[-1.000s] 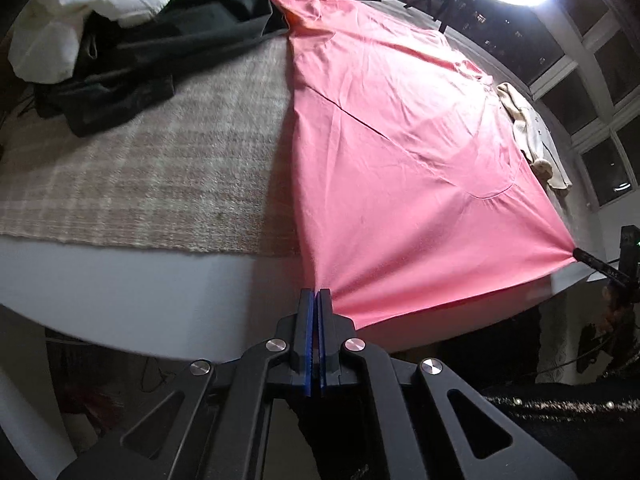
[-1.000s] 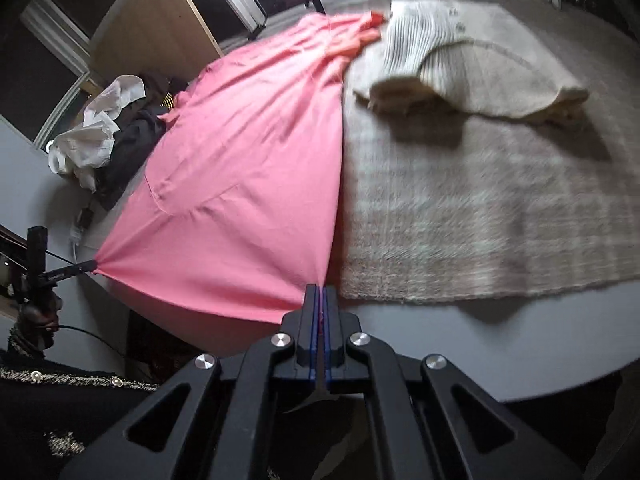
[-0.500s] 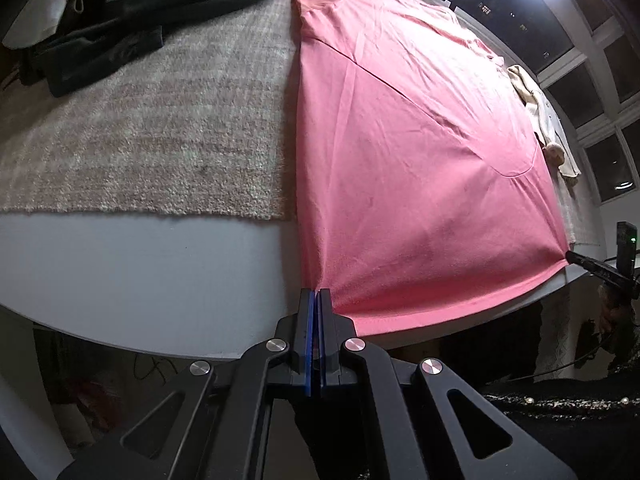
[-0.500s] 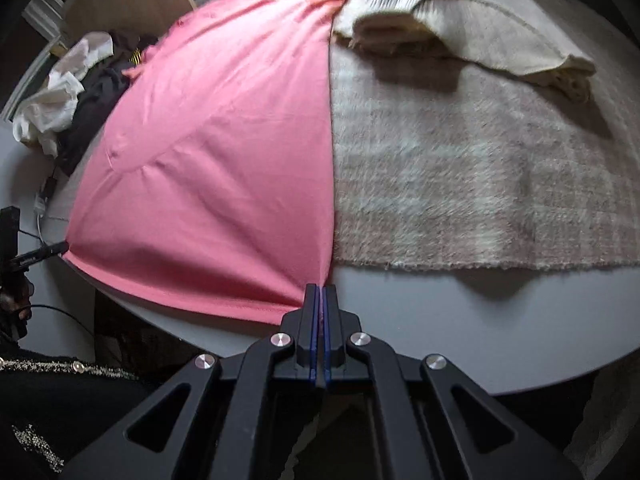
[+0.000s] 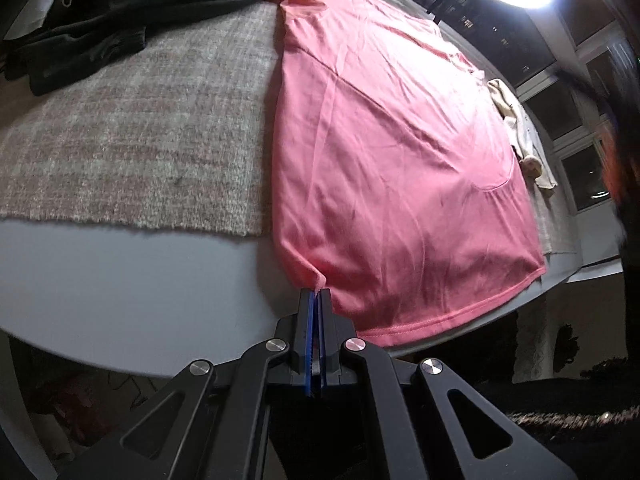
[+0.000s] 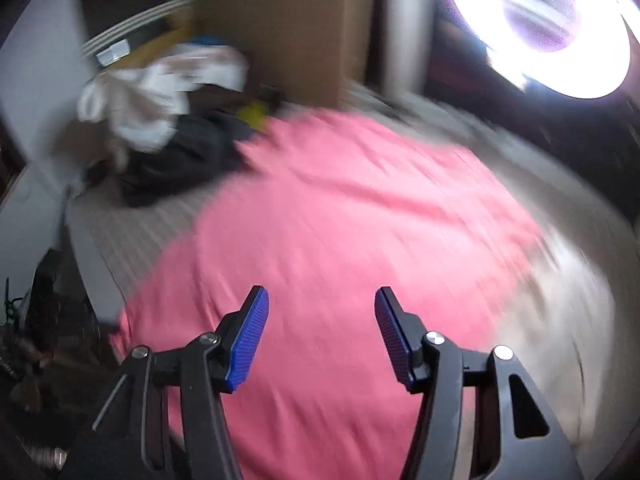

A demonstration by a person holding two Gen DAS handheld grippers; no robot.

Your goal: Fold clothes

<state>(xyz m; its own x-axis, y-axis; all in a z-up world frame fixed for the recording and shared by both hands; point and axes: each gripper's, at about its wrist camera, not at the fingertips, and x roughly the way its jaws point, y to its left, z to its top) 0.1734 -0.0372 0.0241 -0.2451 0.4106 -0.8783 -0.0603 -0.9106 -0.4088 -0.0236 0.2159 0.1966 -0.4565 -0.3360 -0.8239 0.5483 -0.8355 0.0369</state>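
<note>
Pink shirt pinched by left gripper; right gripper gapes.

No readable text, labels or numbers appear in either view.

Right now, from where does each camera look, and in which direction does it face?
Left wrist: sits low at the table's near edge, looks along the pink shirt; the left gripper, shut on the shirt's hem corner, shows.
Right wrist: blurred, sits above the pink shirt, looks down and across it; the right gripper, open and empty, shows.
Both views share the shirt, the dark clothes and the ring light.
</note>
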